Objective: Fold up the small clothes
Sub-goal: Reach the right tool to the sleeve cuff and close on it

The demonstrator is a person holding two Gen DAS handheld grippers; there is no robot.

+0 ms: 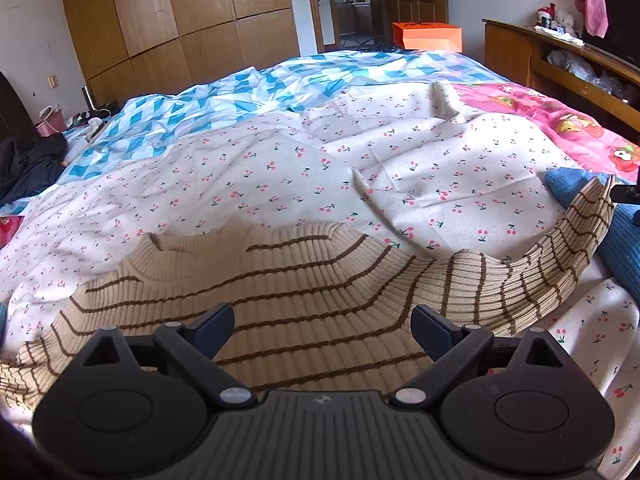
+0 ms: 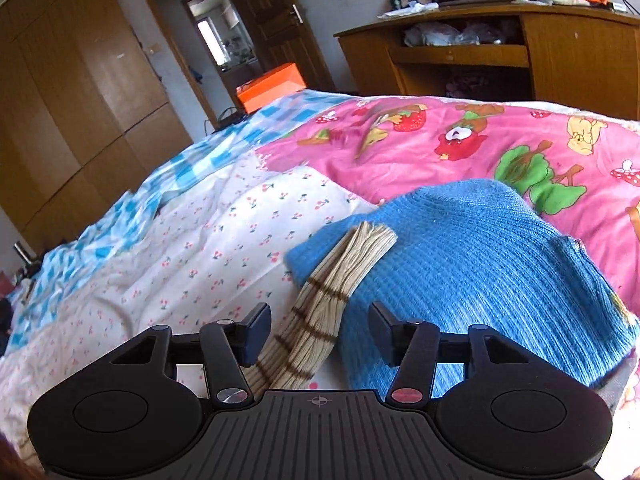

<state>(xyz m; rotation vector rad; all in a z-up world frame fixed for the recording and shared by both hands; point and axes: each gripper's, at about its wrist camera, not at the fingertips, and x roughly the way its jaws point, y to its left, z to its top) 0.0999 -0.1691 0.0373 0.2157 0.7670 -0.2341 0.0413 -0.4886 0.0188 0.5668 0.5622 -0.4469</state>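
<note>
The striped sweater (image 1: 304,300) lies spread on the bed (image 1: 280,160), neck away from the camera, over a cherry-print sheet (image 1: 440,168). The left tool (image 1: 322,330) hangs just above its chest, jaws wide apart with nothing between the pads; the knit shows through the gap. The sweater's lower part is hidden behind the tool's body, and its left edge is cut off at the frame border.

One sleeve (image 2: 320,304) runs off to the right and rises onto a blue knit (image 2: 480,264), its cuff resting on top. The right tool (image 2: 318,330) is over this sleeve, which passes between the jaws nearer the left pad. The jaws stand partly open with a clear gap to the right pad; whether the left pad touches the sleeve cannot be told. The sleeve's near end vanishes under the tool. The right view is blurred, so the far bedding is hard to make out.
</note>
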